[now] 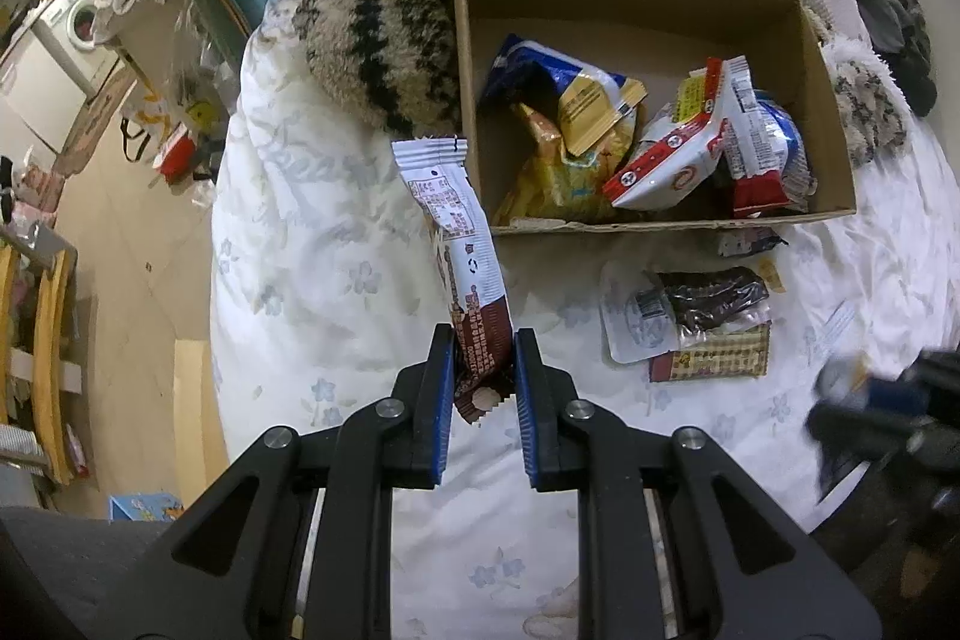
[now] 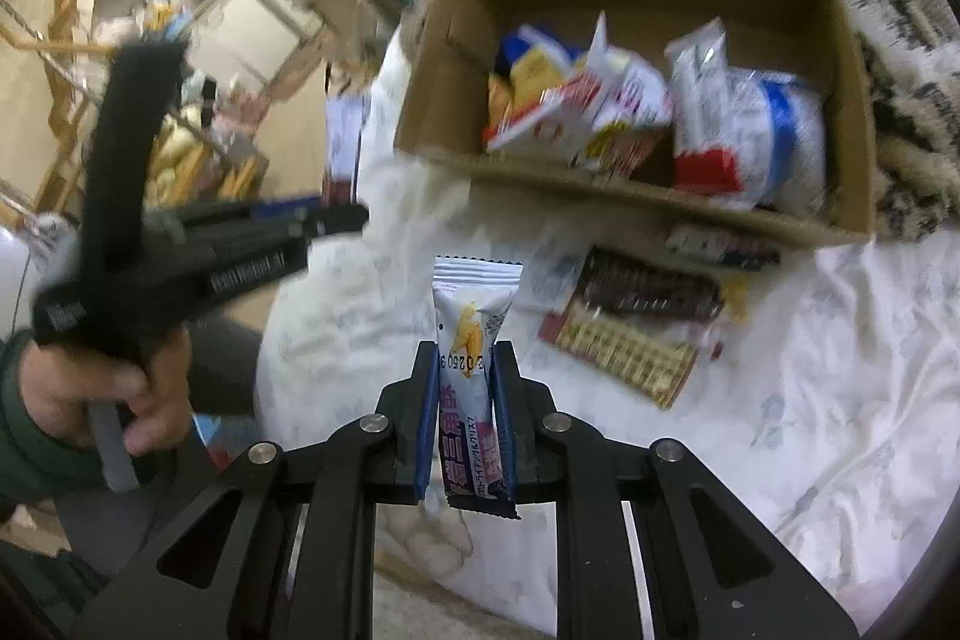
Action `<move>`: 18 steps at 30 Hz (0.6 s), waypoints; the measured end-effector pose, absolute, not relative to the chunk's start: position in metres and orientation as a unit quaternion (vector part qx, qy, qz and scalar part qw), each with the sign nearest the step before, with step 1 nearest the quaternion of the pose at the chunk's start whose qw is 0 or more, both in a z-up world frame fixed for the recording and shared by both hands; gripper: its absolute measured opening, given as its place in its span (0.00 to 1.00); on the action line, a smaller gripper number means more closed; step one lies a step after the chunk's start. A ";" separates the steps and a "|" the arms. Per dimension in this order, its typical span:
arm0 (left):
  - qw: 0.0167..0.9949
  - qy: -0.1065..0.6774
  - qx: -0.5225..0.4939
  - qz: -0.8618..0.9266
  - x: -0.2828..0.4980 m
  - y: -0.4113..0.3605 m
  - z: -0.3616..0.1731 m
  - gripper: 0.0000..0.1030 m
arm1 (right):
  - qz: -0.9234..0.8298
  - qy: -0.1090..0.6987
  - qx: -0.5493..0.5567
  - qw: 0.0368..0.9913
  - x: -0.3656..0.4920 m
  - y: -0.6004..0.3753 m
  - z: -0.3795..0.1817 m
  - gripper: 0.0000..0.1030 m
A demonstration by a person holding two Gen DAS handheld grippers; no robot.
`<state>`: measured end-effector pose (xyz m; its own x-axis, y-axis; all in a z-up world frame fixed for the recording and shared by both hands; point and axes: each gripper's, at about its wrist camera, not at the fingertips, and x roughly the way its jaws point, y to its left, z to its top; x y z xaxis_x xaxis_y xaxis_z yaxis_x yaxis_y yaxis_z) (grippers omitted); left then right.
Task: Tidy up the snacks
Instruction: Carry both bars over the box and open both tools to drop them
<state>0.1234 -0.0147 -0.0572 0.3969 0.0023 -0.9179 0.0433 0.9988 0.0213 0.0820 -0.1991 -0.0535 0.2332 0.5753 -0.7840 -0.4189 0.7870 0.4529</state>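
Note:
My left gripper [image 1: 483,340] is shut on the brown lower end of a white-and-brown snack bar [image 1: 456,232], which stands up over the white bedspread just left of the cardboard box [image 1: 660,224]. My right gripper [image 2: 463,349] is shut on a white-and-purple snack bar [image 2: 474,316] with a banana picture, held above the bedspread in front of the cardboard box [image 2: 600,187]. Several snack packets [image 1: 672,148] lie inside the box. A dark chocolate packet [image 1: 708,304] and a checked biscuit packet [image 1: 714,361] lie on the bedspread below the box.
A striped knitted cushion [image 1: 384,22] leans against the box's left side. The right gripper [image 1: 888,418] shows blurred at the lower right of the left wrist view. A hand [image 2: 120,394] grips the left gripper's handle at the left of the right wrist view. Floor clutter lies beyond the bed edge.

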 end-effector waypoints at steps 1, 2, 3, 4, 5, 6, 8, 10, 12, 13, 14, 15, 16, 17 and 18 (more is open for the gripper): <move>0.838 0.545 0.024 -0.015 0.123 -0.016 -0.056 0.15 | 0.314 0.523 0.081 0.789 0.084 -0.204 -0.048 0.18; 0.840 0.541 0.026 -0.017 0.122 -0.017 -0.054 0.15 | 0.309 0.514 0.087 0.795 0.085 -0.208 -0.045 0.18; 0.842 0.538 0.029 -0.017 0.122 -0.019 -0.053 0.15 | 0.304 0.506 0.094 0.802 0.086 -0.213 -0.041 0.18; 0.846 0.532 0.034 -0.018 0.121 -0.020 -0.051 0.15 | 0.298 0.496 0.104 0.809 0.087 -0.217 -0.037 0.18; 0.849 0.527 0.036 -0.019 0.120 -0.021 -0.049 0.15 | 0.292 0.487 0.112 0.815 0.088 -0.221 -0.033 0.18; 0.851 0.524 0.037 -0.020 0.120 -0.021 -0.048 0.15 | 0.286 0.480 0.119 0.821 0.089 -0.225 -0.030 0.18; 0.857 0.513 0.036 -0.022 0.119 -0.022 -0.043 0.15 | 0.274 0.466 0.136 0.830 0.091 -0.234 -0.023 0.18; 0.865 0.499 0.037 -0.022 0.118 -0.022 -0.036 0.15 | 0.261 0.454 0.154 0.838 0.093 -0.241 -0.020 0.18; 0.872 0.488 0.037 -0.021 0.117 -0.022 -0.030 0.15 | 0.250 0.441 0.172 0.845 0.094 -0.250 -0.017 0.18; 0.877 0.479 0.036 -0.021 0.117 -0.022 -0.026 0.15 | 0.246 0.436 0.180 0.847 0.095 -0.255 -0.015 0.18; 0.880 0.473 0.035 -0.021 0.117 -0.022 -0.022 0.15 | 0.244 0.431 0.186 0.849 0.096 -0.259 -0.013 0.18; 0.883 0.467 0.036 -0.020 0.117 -0.021 -0.019 0.15 | 0.240 0.426 0.191 0.851 0.097 -0.263 -0.011 0.18; 0.886 0.463 0.035 -0.019 0.118 -0.021 -0.015 0.15 | 0.237 0.423 0.195 0.853 0.098 -0.265 -0.010 0.18; 0.888 0.459 0.033 -0.019 0.119 -0.020 -0.012 0.15 | 0.234 0.421 0.200 0.853 0.100 -0.268 -0.009 0.18; 0.889 0.457 0.031 -0.020 0.120 -0.019 -0.008 0.15 | 0.231 0.419 0.203 0.854 0.101 -0.272 -0.008 0.18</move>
